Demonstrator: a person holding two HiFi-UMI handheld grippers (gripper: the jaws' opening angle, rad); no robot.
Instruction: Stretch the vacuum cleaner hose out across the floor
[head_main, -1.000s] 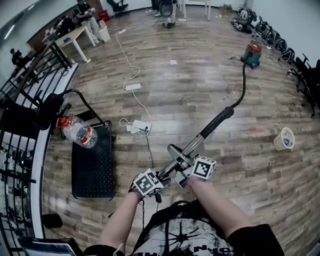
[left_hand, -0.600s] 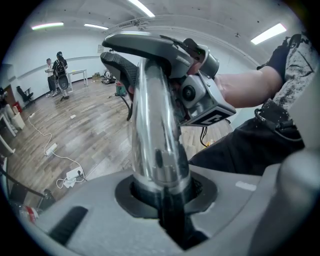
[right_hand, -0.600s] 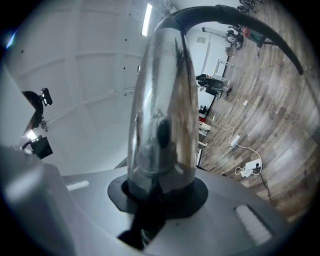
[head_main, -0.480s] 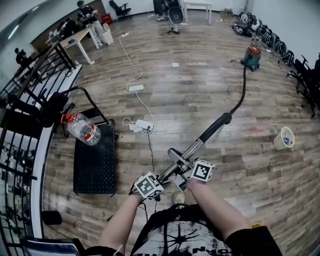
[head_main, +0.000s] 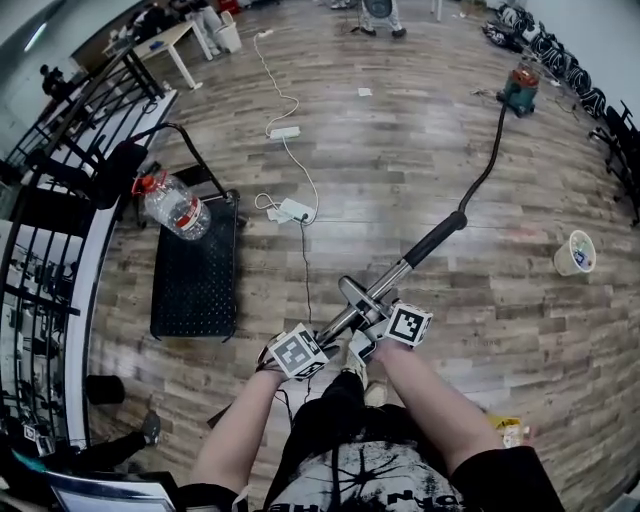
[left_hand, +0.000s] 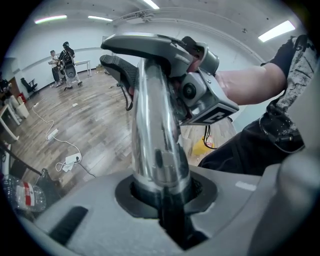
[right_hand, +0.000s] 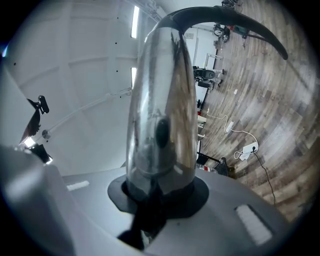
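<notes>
Bright, even light from ceiling strips (left_hand: 277, 31); strong fisheye bending, dark corners, blurred foregrounds.

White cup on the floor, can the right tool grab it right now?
Probably not. The right tool is clamped on the vacuum's metal tube, so it is busy, and the white cup sits well off to the side, apart from it.

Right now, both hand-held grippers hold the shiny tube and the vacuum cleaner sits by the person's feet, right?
No. The left hand-held gripper and right hand-held gripper hold the shiny tube, but the vacuum cleaner sits far across the floor; the head view shows it.
</notes>
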